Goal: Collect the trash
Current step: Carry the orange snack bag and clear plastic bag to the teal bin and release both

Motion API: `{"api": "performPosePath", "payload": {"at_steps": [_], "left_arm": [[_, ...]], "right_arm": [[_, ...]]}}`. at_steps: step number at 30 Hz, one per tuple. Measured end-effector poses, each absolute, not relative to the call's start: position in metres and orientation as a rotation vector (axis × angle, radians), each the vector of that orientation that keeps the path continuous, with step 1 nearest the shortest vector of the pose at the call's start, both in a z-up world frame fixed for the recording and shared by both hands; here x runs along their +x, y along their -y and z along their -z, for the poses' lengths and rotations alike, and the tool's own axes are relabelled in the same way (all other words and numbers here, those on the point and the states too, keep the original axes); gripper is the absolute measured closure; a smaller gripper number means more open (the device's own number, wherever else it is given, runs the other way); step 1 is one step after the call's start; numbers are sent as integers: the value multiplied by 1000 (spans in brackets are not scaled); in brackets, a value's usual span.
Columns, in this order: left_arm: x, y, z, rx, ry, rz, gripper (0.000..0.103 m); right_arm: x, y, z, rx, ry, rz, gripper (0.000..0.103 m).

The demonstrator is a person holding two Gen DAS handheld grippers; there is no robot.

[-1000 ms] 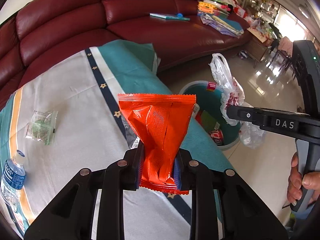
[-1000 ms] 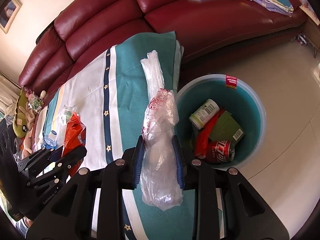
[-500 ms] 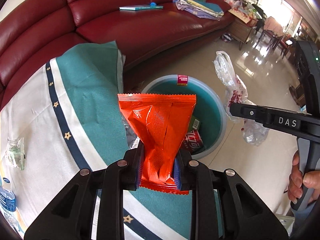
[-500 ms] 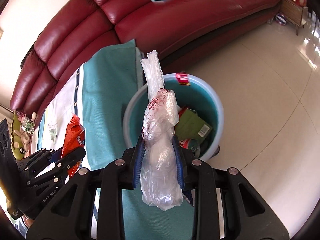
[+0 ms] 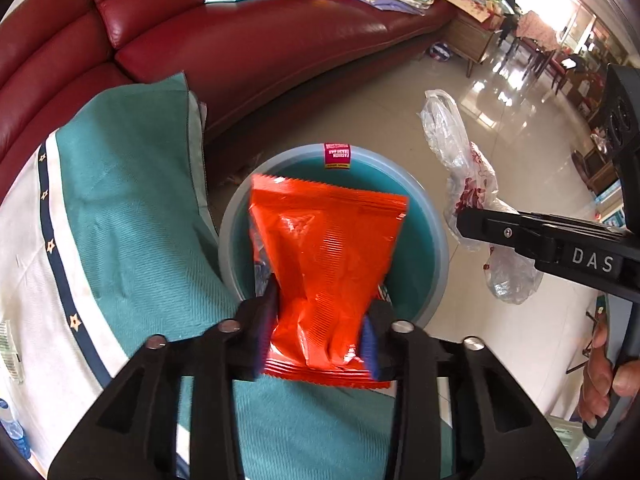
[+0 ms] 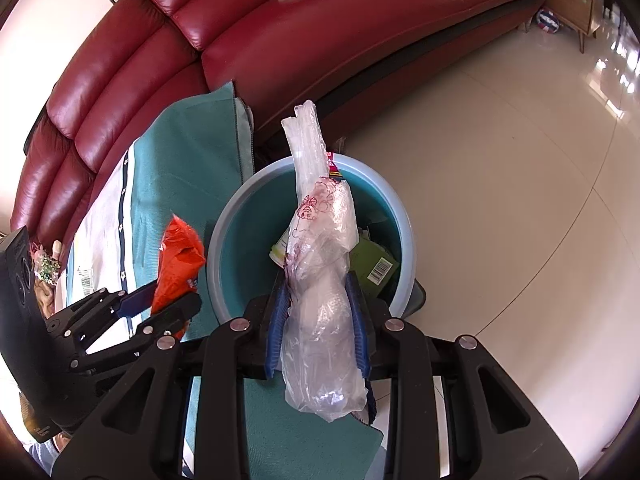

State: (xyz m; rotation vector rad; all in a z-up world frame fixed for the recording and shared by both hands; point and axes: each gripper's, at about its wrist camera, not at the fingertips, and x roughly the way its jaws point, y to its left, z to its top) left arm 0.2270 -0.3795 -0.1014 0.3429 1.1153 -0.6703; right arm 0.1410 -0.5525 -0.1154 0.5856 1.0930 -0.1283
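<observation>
My left gripper (image 5: 320, 320) has its jaws spread wider than before; the orange snack wrapper (image 5: 324, 264) sits blurred and tilted between the fingers, over the blue trash bin (image 5: 434, 224). The left gripper also shows in the right wrist view (image 6: 160, 300) beside the bin (image 6: 228, 248). My right gripper (image 6: 318, 320) is shut on a crumpled clear plastic bag (image 6: 324, 280) with red print, held over the bin's near rim. The bag also shows in the left wrist view (image 5: 472, 200). Inside the bin lie a green carton (image 6: 378, 264) and other trash.
A teal and white cloth covers the table (image 5: 120, 208) left of the bin. A dark red leather sofa (image 5: 240, 48) curves behind, with books and folded cloths on it. Shiny tiled floor (image 6: 500, 200) lies right of the bin. A small packet (image 5: 8, 348) lies at the table's left edge.
Both grippers moved right from over the table to above the bin. The left jaws have spread and the orange wrapper has tilted and blurred between them.
</observation>
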Motion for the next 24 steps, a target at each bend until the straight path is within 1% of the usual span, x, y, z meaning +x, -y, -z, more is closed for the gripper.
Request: {"api": "performPosePath", "payload": {"at_steps": [1, 2, 3, 5, 6, 8, 11, 15, 16, 17, 18, 22, 24], "left_arm": [[229, 381, 104, 341, -1116, 671, 50], [230, 382, 106, 340, -1116, 672, 44], [232, 383, 108, 341, -1120, 668, 41], [235, 383, 112, 341, -1127, 651, 27], [236, 381, 113, 337, -1125, 644, 24], [238, 376, 115, 328, -1124, 635, 15], [239, 369, 113, 321, -1123, 626, 10], [237, 356, 112, 305, -1135, 615, 7], [237, 353, 112, 302, -1141, 611, 6], [237, 351, 112, 299, -1147, 610, 6], [237, 348, 113, 297, -1151, 608, 6], [236, 338, 112, 288, -1149, 602, 6], [236, 335, 112, 288, -1146, 601, 6]], "right_arm": [[143, 553, 117, 584, -1099, 129, 75], [145, 553, 119, 583, -1104, 129, 75], [147, 553, 119, 583, -1108, 128, 75], [149, 553, 121, 582, -1115, 127, 75], [150, 550, 122, 582, -1117, 127, 75], [152, 549, 123, 581, -1122, 124, 74], [158, 544, 125, 575, -1131, 115, 74], [169, 533, 128, 567, -1146, 104, 72], [171, 530, 128, 567, -1150, 101, 59], [173, 529, 127, 564, -1151, 101, 41], [173, 526, 126, 554, -1147, 107, 35], [175, 521, 123, 537, -1152, 130, 25], [174, 519, 124, 534, -1170, 149, 24]]}}
